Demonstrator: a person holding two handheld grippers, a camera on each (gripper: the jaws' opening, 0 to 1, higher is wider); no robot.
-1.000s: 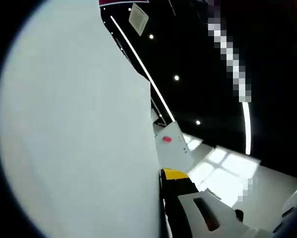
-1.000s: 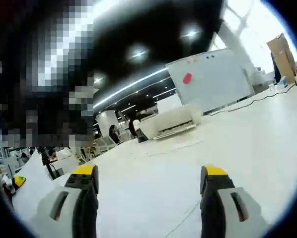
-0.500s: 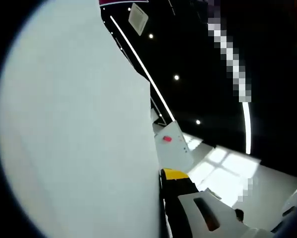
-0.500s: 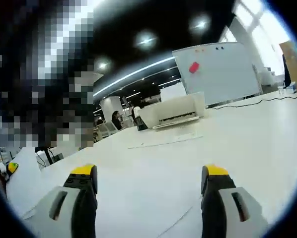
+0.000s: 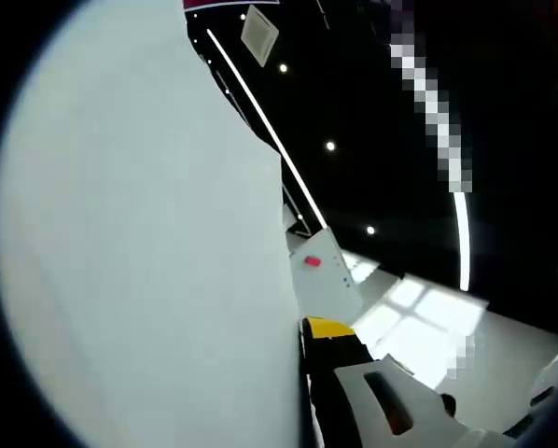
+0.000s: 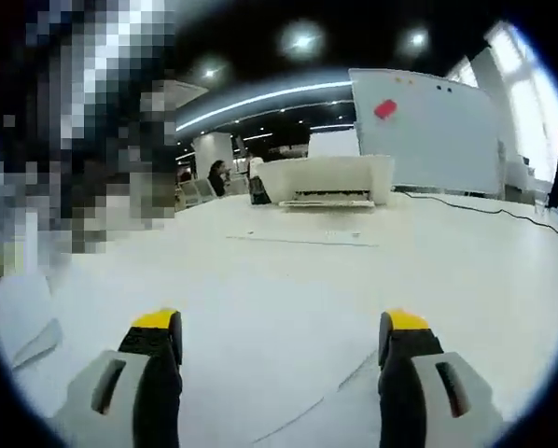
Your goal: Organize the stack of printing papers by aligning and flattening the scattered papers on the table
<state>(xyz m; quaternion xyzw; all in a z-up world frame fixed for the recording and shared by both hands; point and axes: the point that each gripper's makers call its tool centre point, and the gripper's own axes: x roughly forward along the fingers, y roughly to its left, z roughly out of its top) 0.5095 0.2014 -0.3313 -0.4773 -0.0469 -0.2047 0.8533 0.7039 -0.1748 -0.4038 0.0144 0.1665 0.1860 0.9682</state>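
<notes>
Left claw: a blank white paper sheet stands pressed against its one visible jaw, blocking the view; grip state cannot be told. Right claw: jaws apart over the white counter, loose papers to its left, printer and whiteboard far ahead.

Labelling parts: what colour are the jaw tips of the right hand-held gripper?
Yellow, seen best in the right gripper view.

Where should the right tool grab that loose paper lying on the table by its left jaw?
Probably by the raised edge of the paper, sliding in low from the right. That edge looks slightly lifted off the table, so one jaw of the open right tool might slip underneath.
</notes>
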